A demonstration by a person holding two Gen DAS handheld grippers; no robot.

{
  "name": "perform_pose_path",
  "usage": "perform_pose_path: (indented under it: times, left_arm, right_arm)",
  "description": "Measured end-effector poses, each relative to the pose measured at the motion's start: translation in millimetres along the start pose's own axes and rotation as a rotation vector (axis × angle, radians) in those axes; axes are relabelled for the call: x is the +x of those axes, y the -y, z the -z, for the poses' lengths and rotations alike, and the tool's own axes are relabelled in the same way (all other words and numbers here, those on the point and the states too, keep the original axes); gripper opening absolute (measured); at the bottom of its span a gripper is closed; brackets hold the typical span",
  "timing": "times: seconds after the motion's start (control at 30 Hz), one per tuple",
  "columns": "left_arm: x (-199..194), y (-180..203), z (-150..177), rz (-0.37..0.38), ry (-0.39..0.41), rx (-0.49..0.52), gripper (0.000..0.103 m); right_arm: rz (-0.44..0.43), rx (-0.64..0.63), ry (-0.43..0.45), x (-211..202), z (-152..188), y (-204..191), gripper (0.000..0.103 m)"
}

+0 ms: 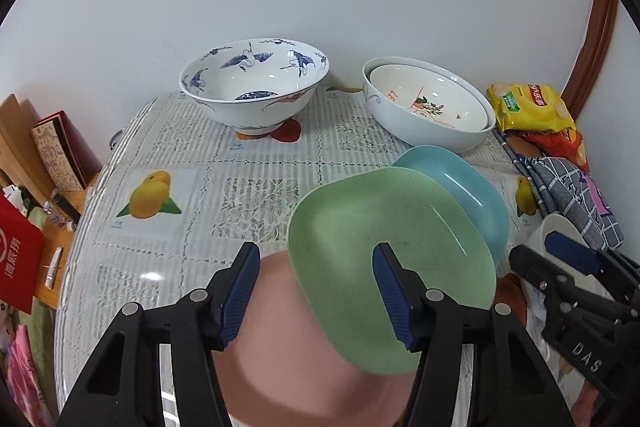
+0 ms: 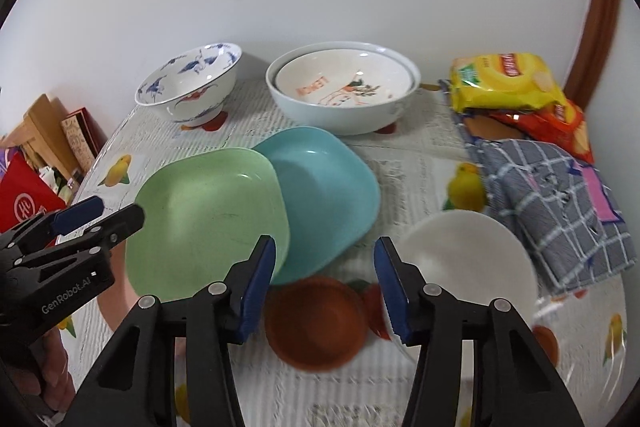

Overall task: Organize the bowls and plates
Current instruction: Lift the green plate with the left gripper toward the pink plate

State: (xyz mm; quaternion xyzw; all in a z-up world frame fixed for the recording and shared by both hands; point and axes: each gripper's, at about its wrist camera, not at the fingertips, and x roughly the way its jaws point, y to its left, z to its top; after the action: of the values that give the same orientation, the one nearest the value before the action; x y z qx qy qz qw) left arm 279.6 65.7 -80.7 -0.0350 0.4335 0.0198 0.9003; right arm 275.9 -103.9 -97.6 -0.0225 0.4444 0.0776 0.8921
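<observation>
A green plate [image 1: 384, 259] [image 2: 208, 219] lies overlapping a blue plate [image 1: 460, 183] [image 2: 328, 195] and a pink plate [image 1: 280, 339]. My left gripper [image 1: 316, 291] [image 2: 104, 213] is open above the pink and green plates, holding nothing. My right gripper [image 2: 324, 287] [image 1: 548, 251] is open above a small brown dish [image 2: 316, 323], beside a white plate [image 2: 468, 259]. At the back stand a blue-and-white crane bowl [image 1: 256, 87] [image 2: 192, 87] and two nested white bowls [image 1: 428, 107] [image 2: 344, 87].
The table [image 1: 180, 155] has a lace cloth under clear plastic. Yellow and orange snack bags [image 2: 508, 87] and a grey checked cloth [image 2: 560, 203] lie at the right. Boxes and red packaging [image 1: 24, 259] sit off the left edge. A white wall is behind.
</observation>
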Motion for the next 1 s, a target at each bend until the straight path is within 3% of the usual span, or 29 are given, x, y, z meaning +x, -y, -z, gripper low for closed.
perform_pose_path:
  times: [0.43,0.73,0.87,1.0]
  left_arm:
    - [42,-2,-12,0.04,-0.038,-0.013,0.055]
    - [56,-1,-11,0.048,-0.073,0.006,0.023]
    - [53,-6,-11,0.061,-0.06,-0.011,0.015]
    - [44,-7,-12,0.074,-0.052,-0.019,0.013]
  right_arm:
    - [-0.029,-0.046,-0.058,46,-9,-19,0.044]
    - [-0.035,-0.063,-0.105,64,-6,-24,0.02]
    - [-0.027,-0.057,-0.096,63,-5,-24,0.015]
    - [-0.047,-0.031,-0.09,57,-5,-20,0.013]
